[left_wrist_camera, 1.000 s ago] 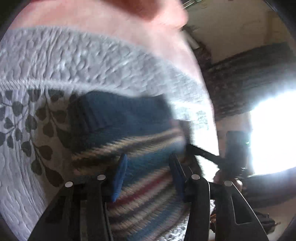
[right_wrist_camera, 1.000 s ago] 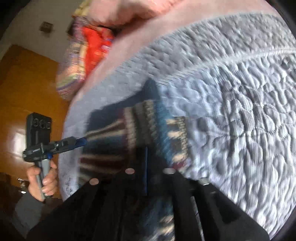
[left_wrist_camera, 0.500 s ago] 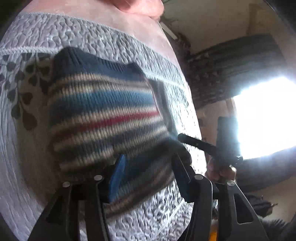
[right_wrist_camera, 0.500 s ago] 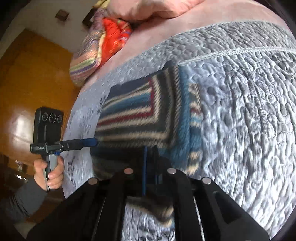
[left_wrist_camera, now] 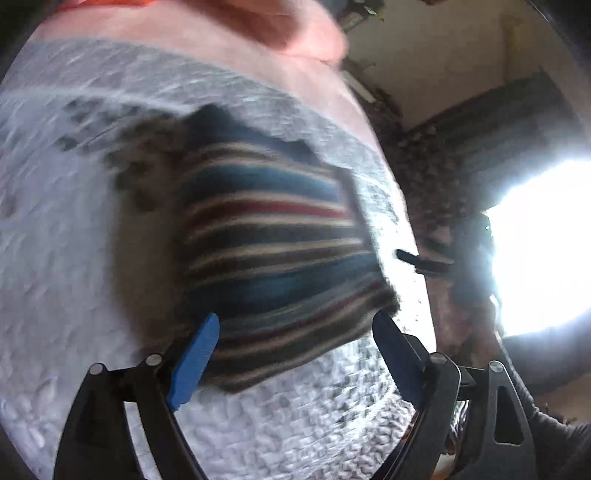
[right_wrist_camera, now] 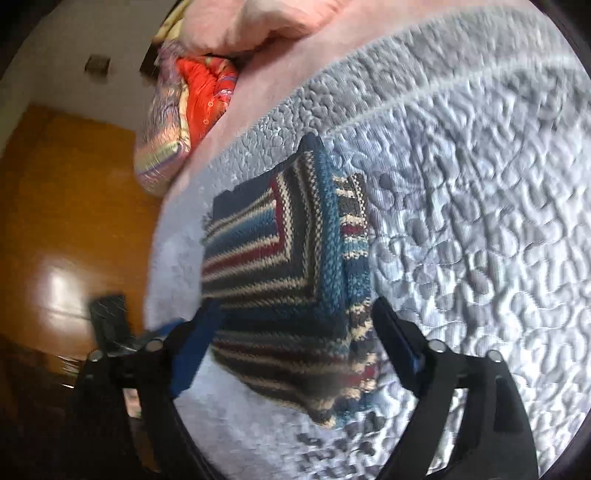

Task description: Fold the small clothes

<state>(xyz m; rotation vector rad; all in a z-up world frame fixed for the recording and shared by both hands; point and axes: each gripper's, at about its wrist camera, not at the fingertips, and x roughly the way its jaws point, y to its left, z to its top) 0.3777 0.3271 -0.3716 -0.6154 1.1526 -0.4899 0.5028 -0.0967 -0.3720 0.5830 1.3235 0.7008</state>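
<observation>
A small striped knit garment (left_wrist_camera: 273,254), blue, cream, red and dark, lies folded into a compact rectangle on the grey quilted bedspread (left_wrist_camera: 66,280). The same striped knit garment (right_wrist_camera: 284,280) shows in the right wrist view with a folded layer on top. My left gripper (left_wrist_camera: 295,343) is open, its blue pads standing either side of the garment's near edge. My right gripper (right_wrist_camera: 299,339) is open too, above the near edge of the garment, gripping nothing. The right gripper's tip (left_wrist_camera: 417,260) shows past the garment's right side in the left wrist view.
A pink sheet (right_wrist_camera: 280,77) and pink pillow (left_wrist_camera: 258,22) lie beyond the bedspread. A red patterned folded blanket (right_wrist_camera: 184,118) sits at the bed's far corner. An orange wooden floor (right_wrist_camera: 66,206) is left of the bed. A bright window (left_wrist_camera: 543,240) glares at the right.
Both grippers opened and let go of the garment, which now rests folded on the bedspread. Both have drawn back a little from it.
</observation>
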